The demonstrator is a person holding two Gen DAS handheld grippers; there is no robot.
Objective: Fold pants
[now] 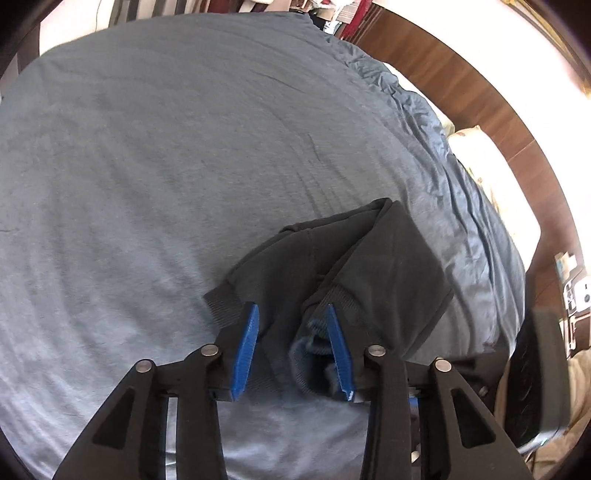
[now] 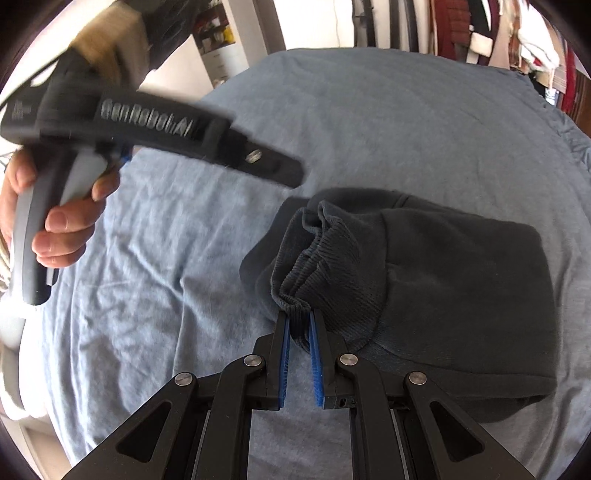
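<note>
Dark grey pants [image 1: 388, 258] lie folded in a bundle on the blue bedsheet [image 1: 147, 166]. My left gripper [image 1: 291, 306] stands open over their near end. Ribbed fabric lies between its blue pads [image 1: 245, 343], which do not press on it. In the right wrist view the pants [image 2: 461, 277] fill the right half. My right gripper [image 2: 299, 315] is shut on the bunched ribbed band [image 2: 314, 269] at their near left corner. The left gripper [image 2: 288, 171] shows blurred at upper left, held in a hand [image 2: 62, 229], with its tip just left of the pants.
The bed's right edge [image 1: 480, 229] drops to a wooden floor [image 1: 461, 85], with a pale pillow [image 1: 476, 147] beside it. Clothes [image 2: 480, 33] hang beyond the far edge of the bed. The blue sheet [image 2: 166, 240] stretches bare to the left of the pants.
</note>
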